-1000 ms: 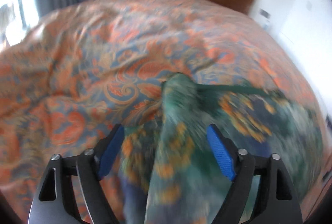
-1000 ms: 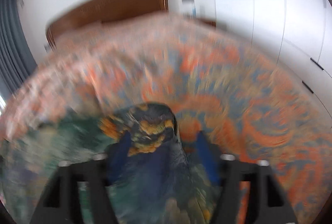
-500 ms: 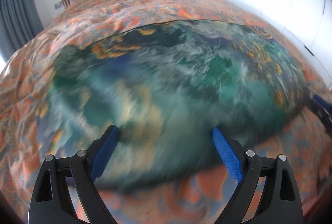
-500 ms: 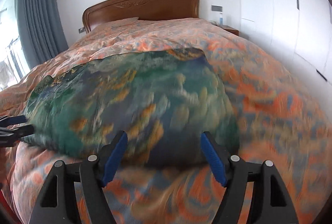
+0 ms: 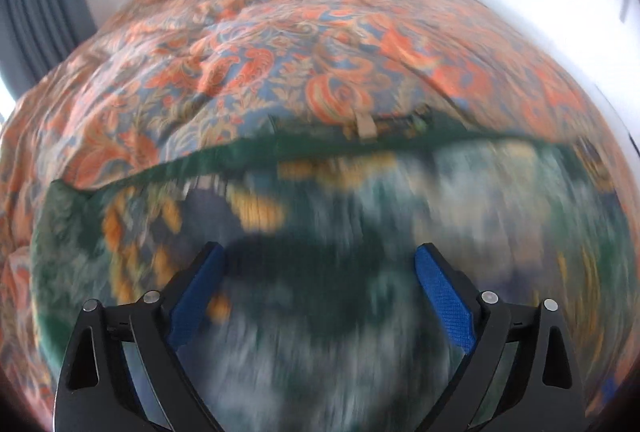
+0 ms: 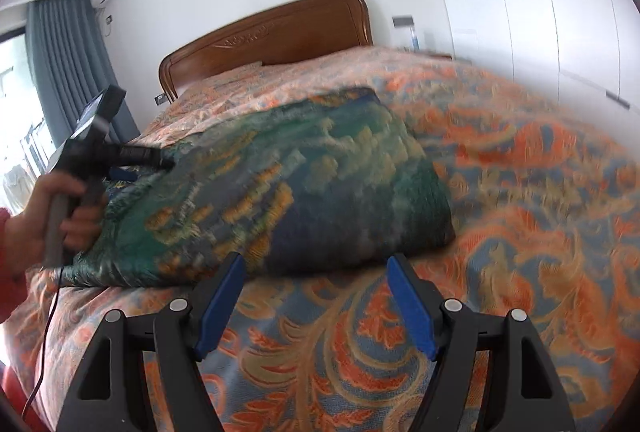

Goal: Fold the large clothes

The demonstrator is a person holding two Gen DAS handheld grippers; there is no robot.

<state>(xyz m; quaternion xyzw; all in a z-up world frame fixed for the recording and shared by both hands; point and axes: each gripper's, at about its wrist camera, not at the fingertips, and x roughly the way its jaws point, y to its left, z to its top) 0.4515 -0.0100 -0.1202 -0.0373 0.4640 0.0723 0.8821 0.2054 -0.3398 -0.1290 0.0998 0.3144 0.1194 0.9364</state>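
A large green, blue and yellow patterned garment (image 6: 300,184) lies folded flat on the orange and blue bedspread (image 6: 520,232). In the left wrist view the garment (image 5: 360,212) is blurred and fills the lower half of the picture. My left gripper (image 5: 320,252) hangs over it with its jaws opening, and its blue pads (image 5: 440,296) do not press on the cloth. The right wrist view shows that left gripper (image 6: 120,156) in a hand at the garment's left end. My right gripper (image 6: 316,262) stands open just short of the garment's near edge, with only bedspread between its fingers.
A brown wooden headboard (image 6: 272,32) closes the far end of the bed. Grey curtains (image 6: 68,64) and a bright window are on the left, white wardrobe doors (image 6: 540,12) on the right. A thin cable (image 6: 48,332) hangs from the left gripper over the bed's edge.
A second ago each gripper had a bunch of the garment between its jaws. Both let go, the garment now lies flat, and the left gripper swept across above it.
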